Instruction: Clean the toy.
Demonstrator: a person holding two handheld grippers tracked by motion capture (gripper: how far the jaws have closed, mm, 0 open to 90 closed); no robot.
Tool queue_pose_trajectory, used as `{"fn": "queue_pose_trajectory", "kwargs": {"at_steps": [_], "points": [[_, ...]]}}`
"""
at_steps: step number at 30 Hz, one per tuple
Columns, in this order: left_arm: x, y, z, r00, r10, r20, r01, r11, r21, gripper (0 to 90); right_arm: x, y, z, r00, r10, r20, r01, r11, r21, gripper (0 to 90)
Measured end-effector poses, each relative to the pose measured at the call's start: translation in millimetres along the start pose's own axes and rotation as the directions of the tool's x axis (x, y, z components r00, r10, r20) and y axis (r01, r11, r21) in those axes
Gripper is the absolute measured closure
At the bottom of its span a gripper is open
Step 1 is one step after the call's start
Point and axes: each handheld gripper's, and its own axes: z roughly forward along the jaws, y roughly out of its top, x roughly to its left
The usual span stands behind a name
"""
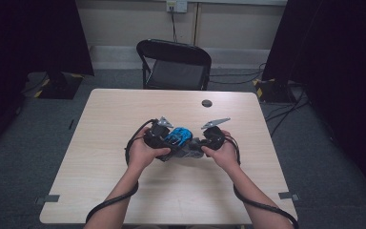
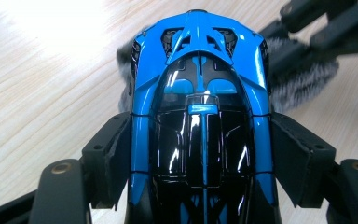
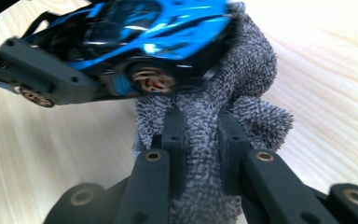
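Left tool (image 2: 200, 154) clamps the car (image 2: 200, 116); right tool (image 3: 200, 140) pinches the cloth (image 3: 242, 88) at the car's 3 o'clock — hard wiping could twist the car loose onto the surface (image 1: 124, 109).

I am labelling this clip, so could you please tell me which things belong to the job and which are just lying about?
In use:
- glossy blue and black toy car, clamped in the left gripper
- fluffy grey cloth, pinched by the right gripper

Lying about:
- small dark round disc on the table
- black folding chair

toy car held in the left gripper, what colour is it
The toy car is glossy bright blue with black panels along its middle, clearest in the left gripper view.
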Motion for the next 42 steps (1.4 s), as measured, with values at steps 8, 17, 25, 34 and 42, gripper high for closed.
{"fn": "queue_pose_trajectory", "kwargs": {"at_steps": [8,17,25,34,42], "points": [[3.0,1.5,6.4,0.9998,-0.015,0.009,0.015,0.9998,0.014,28.2,6.2,-3.3,7.3,0.9997,-0.014,-0.022,0.015,1.000,0.010,77.0],[7.2,5.7,11.5,0.9992,-0.039,0.005,0.039,0.9992,0.010,28.2,14.7,-6.1,13.9,0.9981,-0.027,-0.056,0.028,0.999,0.018,77.0],[11.1,8.6,14.0,0.9985,-0.055,-0.004,0.055,0.9985,0.008,28.2,22.1,-9.2,19.5,0.9949,-0.028,-0.097,0.030,0.999,0.021,76.9],[14.2,15.8,13.0,0.9982,-0.056,-0.020,0.056,0.9984,-0.005,28.2,31.3,-10.5,29.3,0.9887,-0.045,-0.143,0.052,0.998,0.043,76.9],[19.0,15.3,3.4,0.9975,-0.055,-0.044,0.055,0.9984,-0.012,28.2,25.1,-12.4,26.8,0.9916,-0.050,-0.120,0.057,0.997,0.057,76.8]]}}
